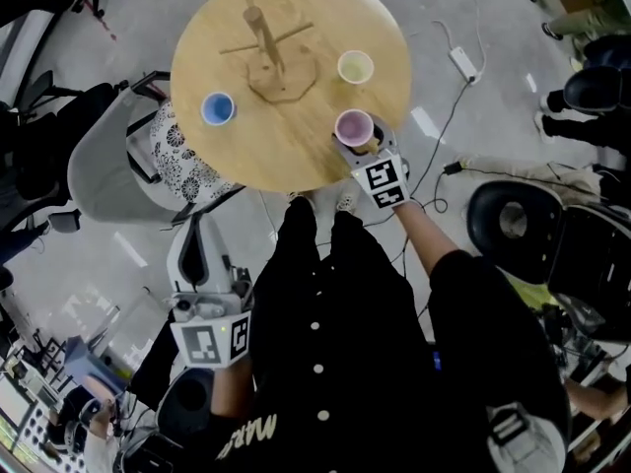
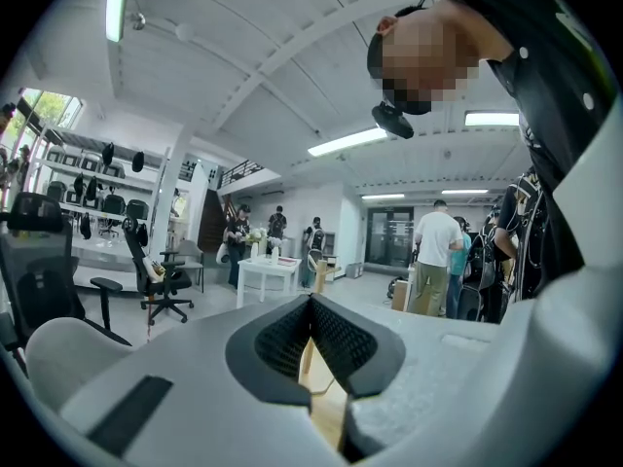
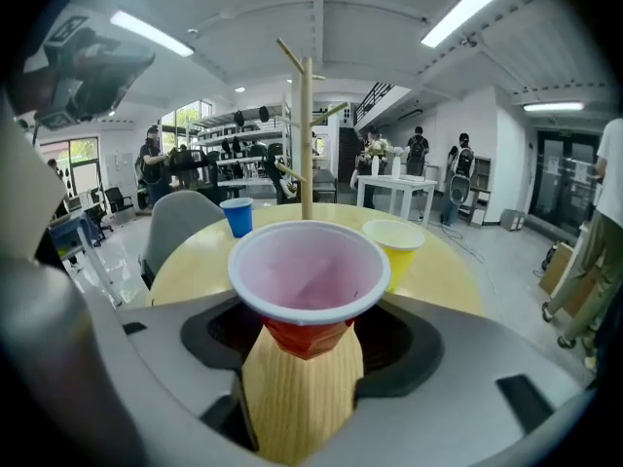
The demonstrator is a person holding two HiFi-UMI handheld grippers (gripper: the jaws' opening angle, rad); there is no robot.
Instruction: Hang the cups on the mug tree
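A wooden mug tree (image 1: 268,47) stands in the middle of a round wooden table (image 1: 296,161). A blue cup (image 1: 218,108) sits to its left and a yellow cup (image 1: 355,67) to its right. A pink-lined red cup (image 1: 354,126) stands upright near the table's near edge. My right gripper (image 1: 363,144) is open around it. In the right gripper view the cup (image 3: 308,280) fills the space between the jaws, with dark gaps at both sides, and the mug tree (image 3: 306,134) rises behind it. My left gripper (image 1: 195,235) hangs low beside the person, away from the table, its jaws (image 2: 311,305) shut on nothing.
A grey chair (image 1: 108,156) and a patterned seat (image 1: 182,156) stand against the table's left side. A black office chair (image 1: 513,220) is on the right. Cables and a power strip (image 1: 461,62) lie on the floor beyond the table. Several people stand far off in the room.
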